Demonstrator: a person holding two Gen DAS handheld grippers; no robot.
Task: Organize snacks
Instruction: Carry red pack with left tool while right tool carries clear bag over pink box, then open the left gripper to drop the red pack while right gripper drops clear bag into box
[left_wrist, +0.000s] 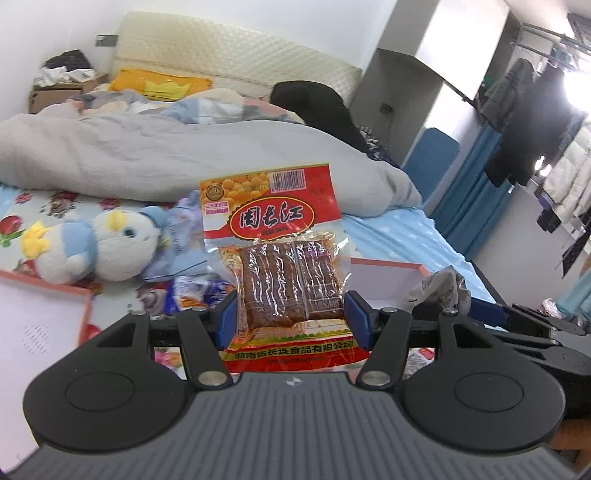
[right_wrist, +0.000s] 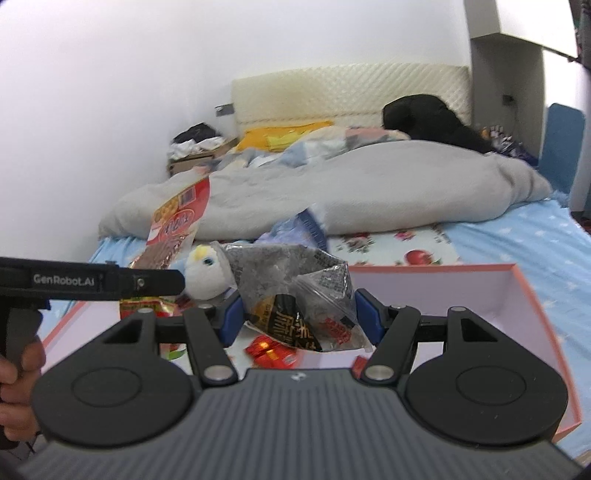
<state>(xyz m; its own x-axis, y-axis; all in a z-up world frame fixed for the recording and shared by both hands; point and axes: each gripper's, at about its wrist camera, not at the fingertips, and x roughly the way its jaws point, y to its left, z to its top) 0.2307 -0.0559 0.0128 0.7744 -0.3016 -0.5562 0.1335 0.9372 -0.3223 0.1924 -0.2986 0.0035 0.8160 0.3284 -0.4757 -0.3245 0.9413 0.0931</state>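
My left gripper (left_wrist: 291, 320) is shut on a red and clear packet of brown dried tofu (left_wrist: 280, 258) and holds it upright above the bed. The same packet shows at the left of the right wrist view (right_wrist: 173, 229), beside the left gripper's black body (right_wrist: 92, 282). My right gripper (right_wrist: 300, 317) is shut on a grey and clear snack bag with black and red labels (right_wrist: 295, 295), held over a pink-rimmed white box (right_wrist: 517, 295). Small red wrapped snacks (right_wrist: 271, 352) lie in the box under it.
A white and blue plush bird (left_wrist: 96, 247) lies on the flowered sheet with loose blue snack bags (left_wrist: 192, 288) beside it. Another pink-rimmed box (left_wrist: 44, 317) sits at left. A grey duvet (left_wrist: 184, 155) and a headboard fill the back. Clothes hang at right.
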